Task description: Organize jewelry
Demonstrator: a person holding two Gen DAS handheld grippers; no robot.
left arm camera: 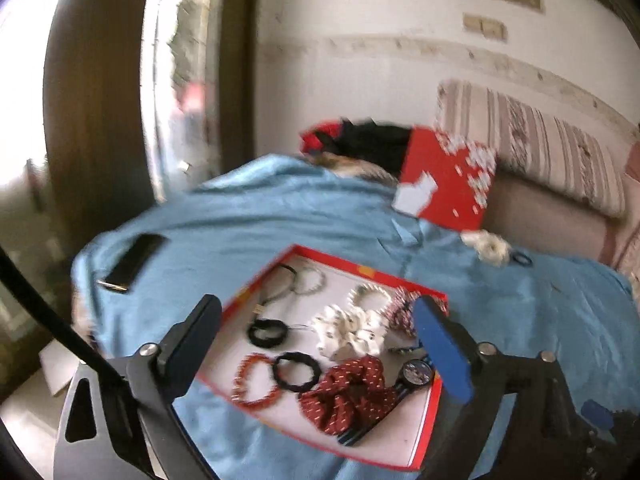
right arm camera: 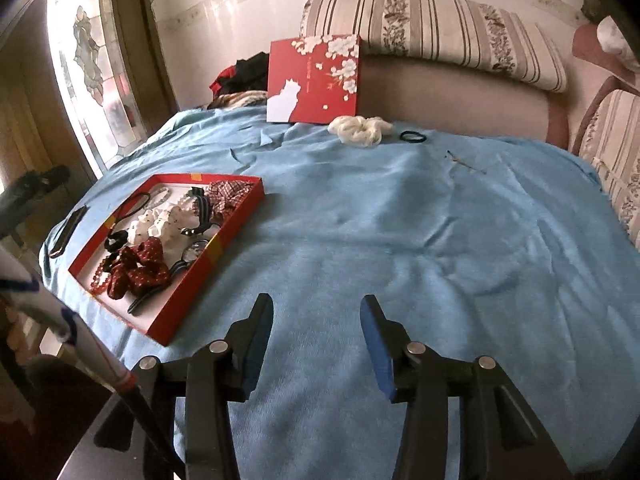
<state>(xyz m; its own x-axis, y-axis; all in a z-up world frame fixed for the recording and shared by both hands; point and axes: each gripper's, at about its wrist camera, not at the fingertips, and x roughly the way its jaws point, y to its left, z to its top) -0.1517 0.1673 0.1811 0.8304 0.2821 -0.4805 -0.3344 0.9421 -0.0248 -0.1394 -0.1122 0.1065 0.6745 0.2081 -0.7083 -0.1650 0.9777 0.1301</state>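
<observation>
With both the left hand-held gripper [left arm camera: 320, 344] and right hand-held gripper [right arm camera: 316, 344] apart and empty, the thin black hair tie [right arm camera: 413, 136] far beyond the red tray [right arm camera: 240, 216] may slip a shallow pinch.

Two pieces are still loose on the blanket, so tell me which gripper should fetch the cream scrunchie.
Probably the right gripper. It is open and empty, facing bare blue blanket with the cream scrunchie straight ahead. The left gripper, also open, hangs over the red tray, with the scrunchie off to its far right.

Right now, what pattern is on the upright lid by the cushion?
Red lid with white blossoms and a white cat silhouette; clearest in the right wrist view.
</observation>
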